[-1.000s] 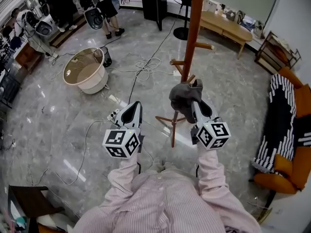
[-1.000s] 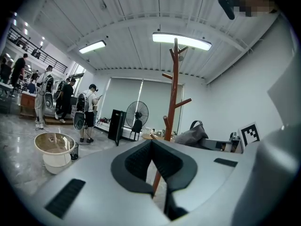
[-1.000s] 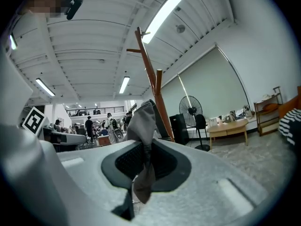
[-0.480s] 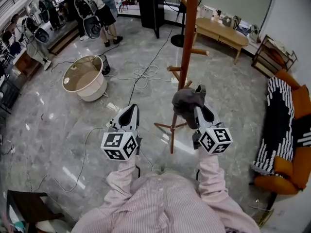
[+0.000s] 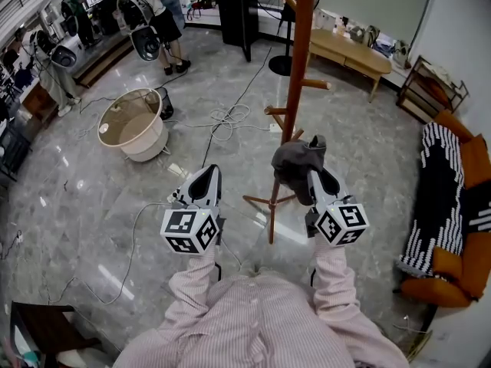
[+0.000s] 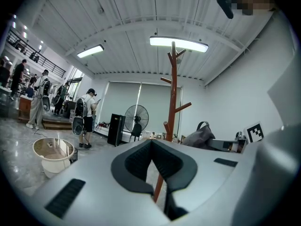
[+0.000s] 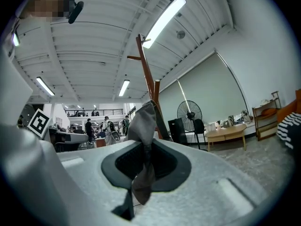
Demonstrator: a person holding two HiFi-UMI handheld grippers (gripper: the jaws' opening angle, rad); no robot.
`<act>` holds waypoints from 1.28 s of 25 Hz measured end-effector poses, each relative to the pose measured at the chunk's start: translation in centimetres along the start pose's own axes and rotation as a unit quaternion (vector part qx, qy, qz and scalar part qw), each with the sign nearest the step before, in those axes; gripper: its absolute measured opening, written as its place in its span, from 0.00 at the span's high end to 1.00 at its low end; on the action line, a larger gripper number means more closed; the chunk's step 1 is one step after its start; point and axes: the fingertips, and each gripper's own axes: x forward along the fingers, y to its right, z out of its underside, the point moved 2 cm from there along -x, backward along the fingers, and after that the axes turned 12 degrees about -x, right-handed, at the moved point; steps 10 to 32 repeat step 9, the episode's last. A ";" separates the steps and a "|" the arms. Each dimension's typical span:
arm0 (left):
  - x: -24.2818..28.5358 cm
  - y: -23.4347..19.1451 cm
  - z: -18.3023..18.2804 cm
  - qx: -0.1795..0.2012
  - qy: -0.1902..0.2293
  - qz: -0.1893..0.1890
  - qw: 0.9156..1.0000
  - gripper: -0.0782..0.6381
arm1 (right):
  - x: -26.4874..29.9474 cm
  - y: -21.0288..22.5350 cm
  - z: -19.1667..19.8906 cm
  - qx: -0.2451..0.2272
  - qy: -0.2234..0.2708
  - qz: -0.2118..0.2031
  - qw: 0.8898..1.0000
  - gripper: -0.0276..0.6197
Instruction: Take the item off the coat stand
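Observation:
A brown wooden coat stand (image 5: 301, 44) rises from the floor just ahead of me, with short pegs low on its pole. My right gripper (image 5: 314, 178) is shut on a grey cloth item (image 5: 294, 162), which hangs bunched beside the lower pegs. In the right gripper view the grey cloth item (image 7: 143, 121) is pinched between the jaws of the right gripper (image 7: 141, 173), with the coat stand (image 7: 146, 65) behind it. My left gripper (image 5: 204, 184) is held level to the left of the stand, shut and empty. The left gripper view shows the coat stand (image 6: 173, 93) and the grey item (image 6: 200, 138) to its right.
A beige round tub (image 5: 134, 117) and loose cables (image 5: 230, 110) lie on the grey floor to the left. A low wooden table (image 5: 357, 41) stands at the back right, an orange sofa (image 5: 460, 271) with a striped cloth at the right. People (image 5: 157, 14) stand at the back left.
The view has shifted a little since a second ago. Both grippers hold nearly the same place, and the right one stays shut on the grey item.

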 end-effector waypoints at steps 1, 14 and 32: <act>0.0 0.0 0.0 0.000 0.000 0.000 1.000 0.89 | 0.0 0.0 0.0 0.000 0.000 -0.001 1.000 0.91; -0.1 -0.6 -0.3 0.001 0.003 -0.001 1.000 0.89 | 0.3 -0.6 -0.2 -0.003 0.004 -0.011 1.000 0.91; -0.1 -0.6 -0.3 0.001 0.003 -0.001 1.000 0.89 | 0.3 -0.6 -0.2 -0.003 0.004 -0.011 1.000 0.91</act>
